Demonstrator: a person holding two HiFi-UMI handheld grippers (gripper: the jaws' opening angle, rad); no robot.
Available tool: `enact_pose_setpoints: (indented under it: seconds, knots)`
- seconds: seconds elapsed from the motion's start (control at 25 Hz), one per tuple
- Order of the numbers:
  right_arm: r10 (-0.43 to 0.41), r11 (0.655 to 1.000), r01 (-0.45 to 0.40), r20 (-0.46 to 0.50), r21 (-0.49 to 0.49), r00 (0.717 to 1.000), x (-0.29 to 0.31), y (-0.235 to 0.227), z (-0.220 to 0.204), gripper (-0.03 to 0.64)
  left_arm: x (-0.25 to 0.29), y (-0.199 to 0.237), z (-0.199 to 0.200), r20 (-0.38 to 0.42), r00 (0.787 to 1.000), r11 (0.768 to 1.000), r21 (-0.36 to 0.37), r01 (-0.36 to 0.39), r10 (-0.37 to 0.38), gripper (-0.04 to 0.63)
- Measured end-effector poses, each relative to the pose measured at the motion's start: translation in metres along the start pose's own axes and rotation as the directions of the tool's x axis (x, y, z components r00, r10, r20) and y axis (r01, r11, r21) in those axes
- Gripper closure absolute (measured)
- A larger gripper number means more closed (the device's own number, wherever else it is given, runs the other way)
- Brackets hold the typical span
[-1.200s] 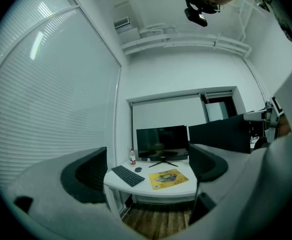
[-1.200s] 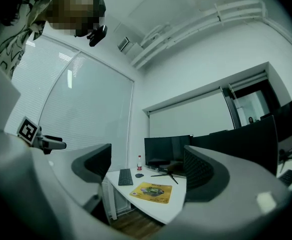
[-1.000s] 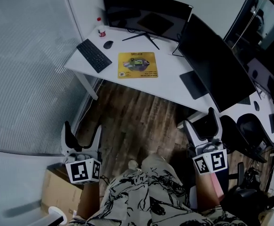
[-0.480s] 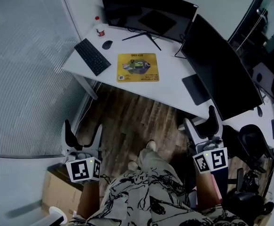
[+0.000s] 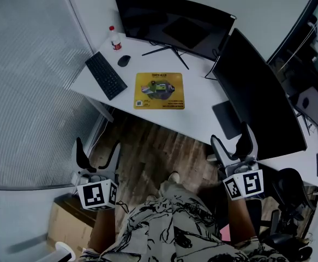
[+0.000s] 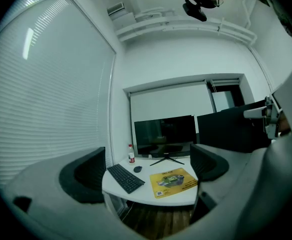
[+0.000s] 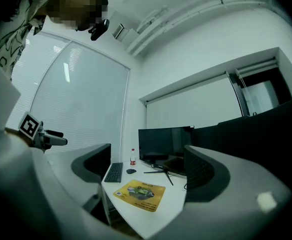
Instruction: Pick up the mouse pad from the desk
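Well, left gripper (image 5: 97, 152) and right gripper (image 5: 232, 141) both gape empty, well short of the white desk (image 5: 197, 100); best reach the flat yellow printed mouse pad (image 5: 159, 90) lying beside the black keyboard (image 5: 106, 75) and slip a jaw under its near edge

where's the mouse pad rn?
Head view: the yellow mouse pad lies flat on the desk, just right of the keyboard, in front of the monitor.

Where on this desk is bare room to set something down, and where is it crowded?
The widest bare patch of the desk lies between the mouse pad and the right-hand monitor. A narrow strip runs between keyboard and mouse pad. The back left corner, with bottle and mouse, is crowded.
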State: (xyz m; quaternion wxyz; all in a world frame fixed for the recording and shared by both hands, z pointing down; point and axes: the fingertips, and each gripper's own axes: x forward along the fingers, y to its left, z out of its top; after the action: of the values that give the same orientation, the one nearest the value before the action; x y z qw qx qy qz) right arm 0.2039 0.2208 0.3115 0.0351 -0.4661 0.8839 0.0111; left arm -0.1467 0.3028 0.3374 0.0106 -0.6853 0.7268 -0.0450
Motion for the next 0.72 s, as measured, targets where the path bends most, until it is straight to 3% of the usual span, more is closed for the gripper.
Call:
enact_pose_setpoints:
  seconds: [0.32, 0.48, 0.72]
  knots:
    - [0.028, 0.999, -0.028, 0.004, 0.030, 1.000, 0.040, -0.045, -0.003, 0.167, 0.044, -0.017, 0.014, 0.021, 0.999, 0.999, -0.006, -0.039, 0.039, 0.071]
    - [0.063, 0.997, -0.063, -0.006, 0.035, 0.998, 0.057, -0.059, -0.009, 0.163, 0.060, -0.028, 0.013, 0.002, 0.999, 0.998, -0.013, -0.055, 0.055, 0.031]
    - [0.080, 0.995, -0.079, -0.015, 0.063, 0.997, 0.077, -0.076, -0.018, 0.158, 0.070, -0.031, 0.009, -0.015, 0.996, 0.996, -0.016, -0.089, 0.089, 0.025]
